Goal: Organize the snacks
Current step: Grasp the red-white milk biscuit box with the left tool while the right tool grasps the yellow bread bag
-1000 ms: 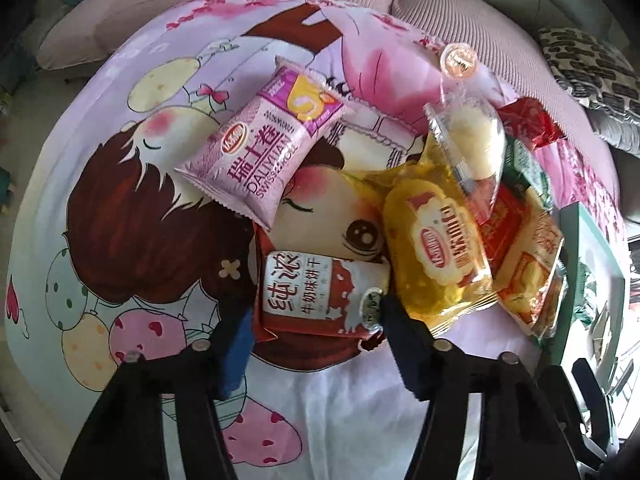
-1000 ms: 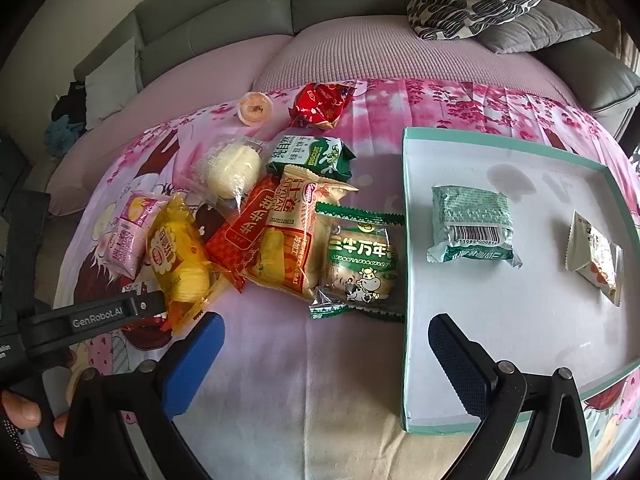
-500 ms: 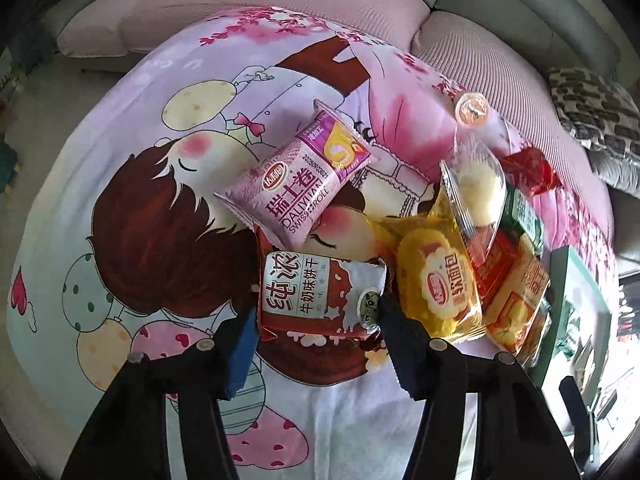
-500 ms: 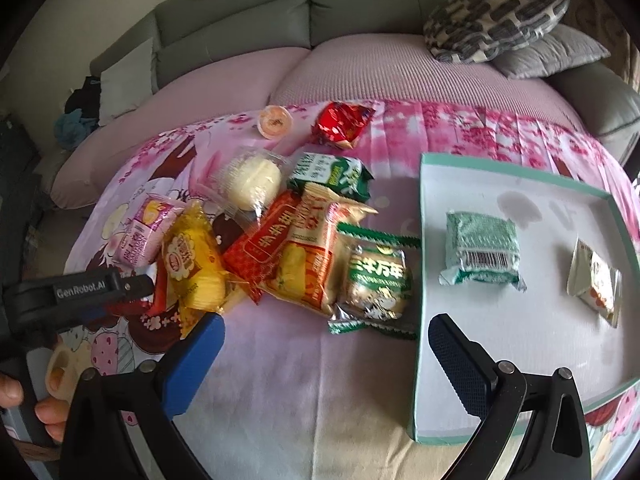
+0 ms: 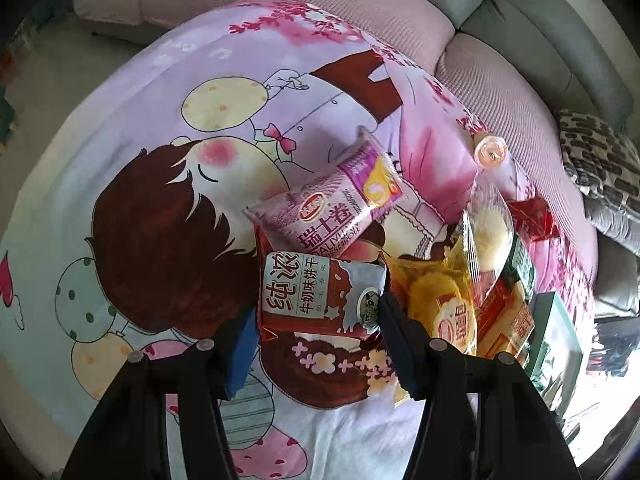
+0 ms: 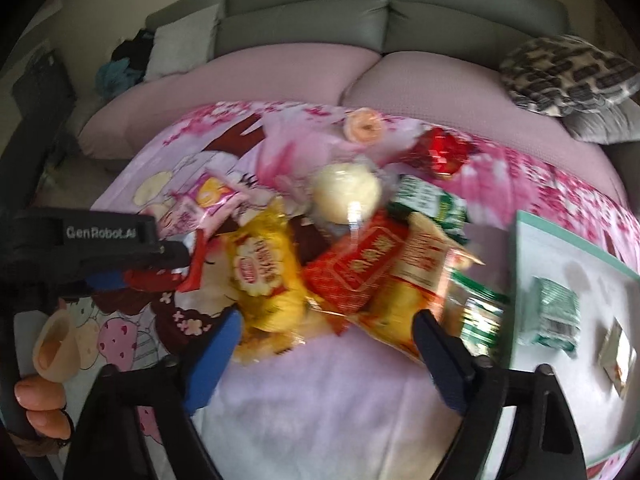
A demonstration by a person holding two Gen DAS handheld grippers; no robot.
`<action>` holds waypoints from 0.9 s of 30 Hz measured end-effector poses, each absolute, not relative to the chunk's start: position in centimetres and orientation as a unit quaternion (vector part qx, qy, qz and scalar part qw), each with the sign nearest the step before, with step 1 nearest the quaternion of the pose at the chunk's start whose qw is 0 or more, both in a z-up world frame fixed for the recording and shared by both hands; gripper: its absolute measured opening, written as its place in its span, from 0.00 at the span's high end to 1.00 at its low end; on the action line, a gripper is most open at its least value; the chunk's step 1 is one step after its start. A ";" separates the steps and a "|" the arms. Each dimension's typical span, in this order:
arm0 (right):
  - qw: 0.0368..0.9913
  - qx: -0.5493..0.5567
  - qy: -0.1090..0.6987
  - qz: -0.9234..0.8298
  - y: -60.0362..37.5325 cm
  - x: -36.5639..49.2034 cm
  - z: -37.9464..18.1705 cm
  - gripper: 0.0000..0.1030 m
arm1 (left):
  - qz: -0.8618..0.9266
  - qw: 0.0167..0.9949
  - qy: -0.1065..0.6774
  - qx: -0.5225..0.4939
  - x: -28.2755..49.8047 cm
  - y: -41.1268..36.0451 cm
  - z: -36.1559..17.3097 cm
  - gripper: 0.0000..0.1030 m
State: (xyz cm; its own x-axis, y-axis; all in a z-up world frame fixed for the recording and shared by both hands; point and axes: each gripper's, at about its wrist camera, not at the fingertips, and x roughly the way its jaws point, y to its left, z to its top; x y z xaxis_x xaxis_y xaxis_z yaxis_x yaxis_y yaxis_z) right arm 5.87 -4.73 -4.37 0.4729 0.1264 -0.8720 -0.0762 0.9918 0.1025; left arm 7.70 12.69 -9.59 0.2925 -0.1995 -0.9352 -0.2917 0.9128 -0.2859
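Left gripper (image 5: 316,328) fingers clamp the red-and-white biscuit pack (image 5: 320,296): light, crinkly, slippery film, best held across its short sides; right gripper (image 6: 328,344) fingers closing, nothing gripped.

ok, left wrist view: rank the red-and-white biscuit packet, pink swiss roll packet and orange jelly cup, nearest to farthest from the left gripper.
1. red-and-white biscuit packet: clamped between the left gripper fingers, at their tips.
2. pink swiss roll packet: just beyond it, overlapping its far edge.
3. orange jelly cup: far upper right, near the cloth's edge by the sofa.
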 end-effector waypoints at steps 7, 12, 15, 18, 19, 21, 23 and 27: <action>0.846 -0.016 0.527 0.075 -2.0 7.9 -5.7 0.33 | 0.038 0.770 0.597 -0.225 7.9 13.2 -9.8 0.42; 0.837 -0.028 0.541 0.084 -1.2 8.7 -7.0 0.46 | 0.031 0.766 0.600 -0.227 8.2 13.0 -10.0 0.42; 0.834 -0.028 0.544 0.089 -0.9 9.0 -7.4 0.52 | 0.029 0.765 0.602 -0.226 8.3 12.9 -10.0 0.42; 0.831 -0.034 0.548 0.087 -0.6 9.0 -7.8 0.56 | 0.030 0.765 0.602 -0.224 8.3 12.9 -10.0 0.42; 0.831 -0.034 0.548 0.086 -0.7 8.9 -7.8 0.57 | 0.029 0.766 0.602 -0.223 8.3 12.9 -10.0 0.42; 0.833 -0.025 0.546 0.086 -0.9 8.7 -7.5 0.57 | 0.027 0.768 0.601 -0.220 8.4 12.6 -9.9 0.42; 0.835 -0.016 0.543 0.086 -1.4 8.4 -7.2 0.58 | 0.021 0.770 0.600 -0.217 8.3 12.3 -9.6 0.42; 0.843 0.014 0.533 0.079 -3.0 7.5 -5.9 0.58 | 0.008 0.776 0.594 -0.211 8.3 11.6 -9.0 0.42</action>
State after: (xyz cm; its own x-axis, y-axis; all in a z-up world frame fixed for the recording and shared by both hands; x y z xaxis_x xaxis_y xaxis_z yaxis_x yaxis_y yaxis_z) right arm 7.52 -2.97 -5.85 0.4202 0.1479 -0.8953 -0.1174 0.9872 0.1080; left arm 8.27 11.57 -8.97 0.2932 -0.2388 -0.9257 -0.2626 0.9109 -0.3181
